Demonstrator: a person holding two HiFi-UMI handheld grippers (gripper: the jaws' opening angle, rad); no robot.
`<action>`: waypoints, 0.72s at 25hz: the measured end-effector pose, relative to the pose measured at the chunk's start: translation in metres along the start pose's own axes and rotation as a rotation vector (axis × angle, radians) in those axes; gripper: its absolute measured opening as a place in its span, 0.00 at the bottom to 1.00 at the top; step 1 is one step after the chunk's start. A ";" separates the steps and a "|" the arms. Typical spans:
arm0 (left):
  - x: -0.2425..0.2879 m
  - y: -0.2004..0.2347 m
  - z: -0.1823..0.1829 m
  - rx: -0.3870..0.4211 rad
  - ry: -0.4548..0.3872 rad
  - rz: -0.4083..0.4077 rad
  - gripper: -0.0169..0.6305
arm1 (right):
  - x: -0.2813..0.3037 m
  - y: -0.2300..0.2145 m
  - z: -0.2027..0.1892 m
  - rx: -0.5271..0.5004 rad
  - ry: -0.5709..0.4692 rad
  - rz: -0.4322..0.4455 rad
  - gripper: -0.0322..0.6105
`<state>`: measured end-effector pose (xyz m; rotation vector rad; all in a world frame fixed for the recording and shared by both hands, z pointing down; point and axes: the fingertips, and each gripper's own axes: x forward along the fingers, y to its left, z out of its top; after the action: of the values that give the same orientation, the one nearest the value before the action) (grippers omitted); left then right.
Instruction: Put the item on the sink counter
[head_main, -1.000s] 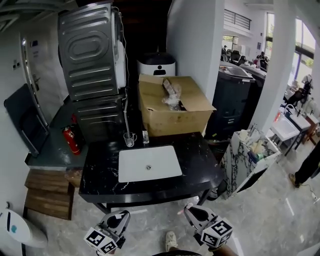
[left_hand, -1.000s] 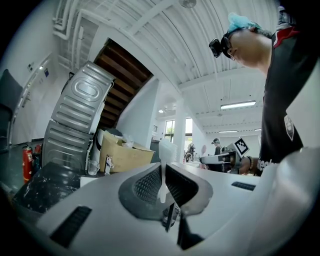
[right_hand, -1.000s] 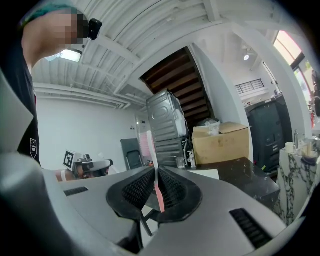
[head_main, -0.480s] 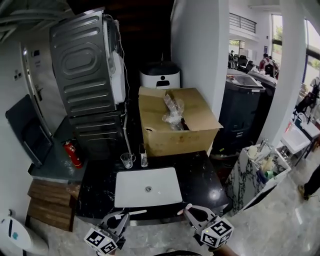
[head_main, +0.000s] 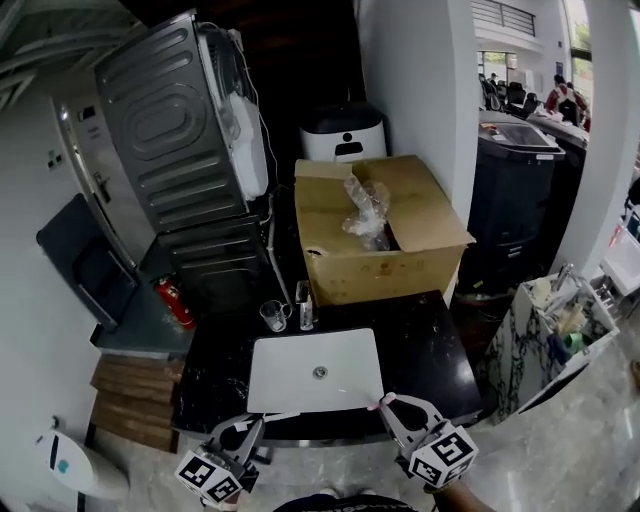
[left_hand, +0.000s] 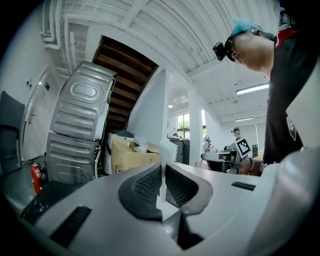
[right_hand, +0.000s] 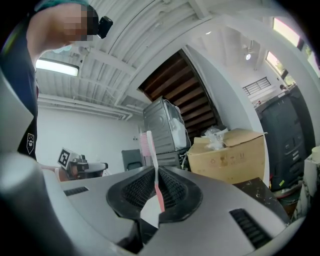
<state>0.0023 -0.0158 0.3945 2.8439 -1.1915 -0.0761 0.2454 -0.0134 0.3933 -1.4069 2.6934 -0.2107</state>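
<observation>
My left gripper (head_main: 248, 428) hangs at the near edge of the black sink counter (head_main: 440, 360), shut on a white toothbrush (head_main: 278, 417) that points right. In the left gripper view (left_hand: 162, 170) the white toothbrush (left_hand: 165, 152) stands upright between the pads. My right gripper (head_main: 395, 408) is at the counter's front right, shut on a pink toothbrush (head_main: 383, 402). Seen in the right gripper view (right_hand: 156, 175), the pink toothbrush (right_hand: 152, 165) rises from between the pads, bristles on top. A white basin (head_main: 315, 370) is set in the counter's middle.
A glass cup (head_main: 272, 315) and a small bottle (head_main: 305, 305) stand behind the basin. An open cardboard box (head_main: 380, 230) fills the counter's back. Stacked grey machines (head_main: 190, 150) and a red fire extinguisher (head_main: 175, 300) are at the left, a small marble stand (head_main: 545, 335) at the right.
The view has come closer to the counter. Both grippers, still holding their toothbrushes, now reach its front edge instead of hanging over the floor before it.
</observation>
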 end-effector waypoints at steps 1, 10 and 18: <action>0.003 -0.001 0.000 0.004 -0.001 0.003 0.08 | 0.001 -0.004 -0.003 0.003 0.002 0.001 0.13; 0.032 0.036 -0.006 -0.014 0.006 -0.009 0.08 | 0.036 -0.017 -0.009 0.019 0.037 -0.019 0.13; 0.085 0.098 -0.005 -0.015 -0.034 -0.059 0.08 | 0.108 -0.031 -0.002 -0.027 0.060 -0.034 0.13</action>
<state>-0.0076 -0.1444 0.4045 2.8757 -1.1081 -0.1364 0.2090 -0.1194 0.3979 -1.4787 2.7318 -0.2234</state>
